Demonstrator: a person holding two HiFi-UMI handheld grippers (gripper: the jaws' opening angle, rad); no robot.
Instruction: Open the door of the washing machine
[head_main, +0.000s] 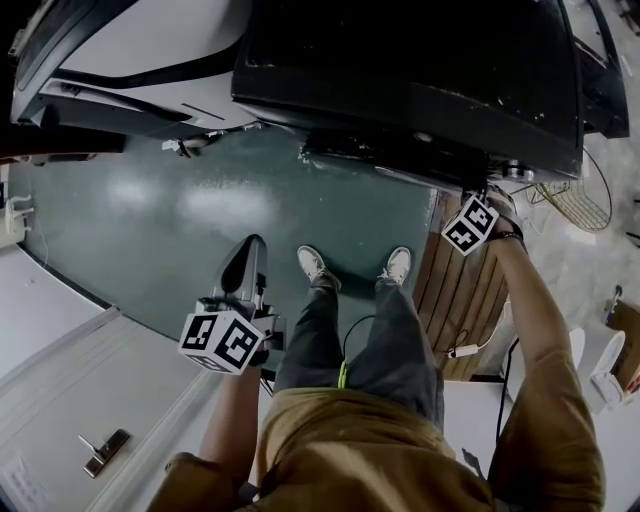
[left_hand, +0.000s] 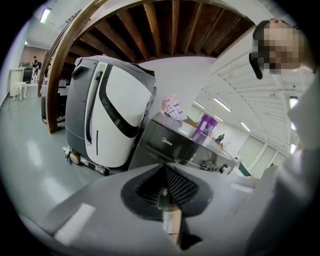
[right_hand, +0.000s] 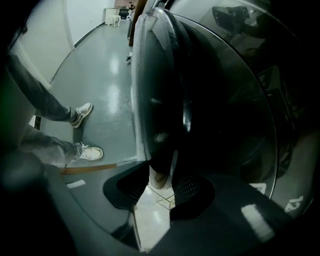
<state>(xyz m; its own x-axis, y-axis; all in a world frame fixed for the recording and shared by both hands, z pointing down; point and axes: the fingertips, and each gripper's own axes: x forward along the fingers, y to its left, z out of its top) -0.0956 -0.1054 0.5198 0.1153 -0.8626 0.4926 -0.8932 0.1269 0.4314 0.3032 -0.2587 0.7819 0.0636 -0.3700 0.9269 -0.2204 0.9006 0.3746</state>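
Door-pull step: right gripper (right_hand: 162, 186), lower centre, clamped on door (right_hand: 215, 100) edge; left gripper (left_hand: 167, 199) closed, empty. Next, probably an outward swing.

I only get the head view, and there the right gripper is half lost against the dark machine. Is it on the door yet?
Observer: Yes. The right gripper view shows the right gripper with a jaw on each side of the door rim, seemingly closed on it.
Operator: And the left one?
Observer: The left gripper is shut, with nothing between its jaws.
Operator: Where does it point?
Observer: Toward the washing machine. Its view shows a purple bottle standing on top.
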